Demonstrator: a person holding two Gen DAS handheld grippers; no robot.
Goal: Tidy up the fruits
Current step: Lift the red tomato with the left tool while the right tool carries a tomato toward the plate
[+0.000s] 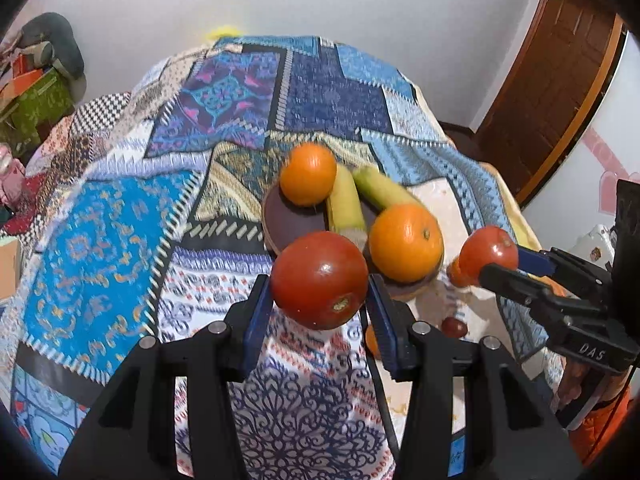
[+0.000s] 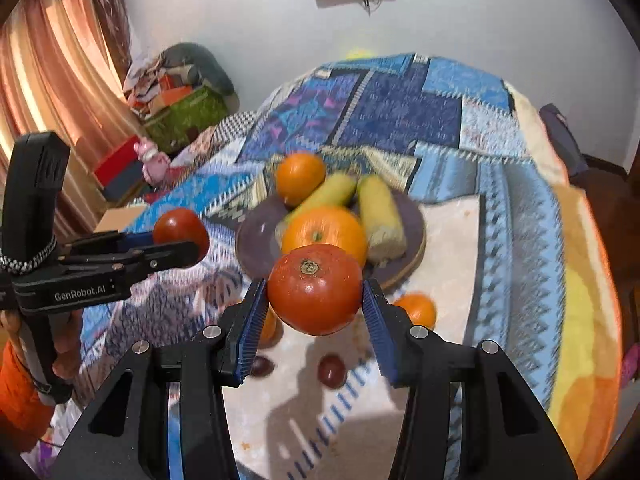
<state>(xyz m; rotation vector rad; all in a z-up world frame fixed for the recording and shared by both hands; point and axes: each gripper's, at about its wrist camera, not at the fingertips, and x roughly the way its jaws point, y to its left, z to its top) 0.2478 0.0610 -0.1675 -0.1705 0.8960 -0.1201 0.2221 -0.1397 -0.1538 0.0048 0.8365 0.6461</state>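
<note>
Now, left gripper [image 1: 320, 304]: clamped on a tomato [image 1: 319, 280], held above the quilt [image 1: 120, 208], near the plate.
Plate [image 2: 416, 224]: two oranges and two bananas on it.
Right gripper [image 2: 315, 304]: clamped on another tomato [image 2: 314, 289], near side of plate.

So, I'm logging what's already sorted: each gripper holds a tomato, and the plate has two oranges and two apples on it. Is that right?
Not quite. The left gripper and right gripper each hold a tomato, and the plate has two oranges, but the other two items are yellow-green corn cobs, not apples. The right wrist view shows it.
</note>
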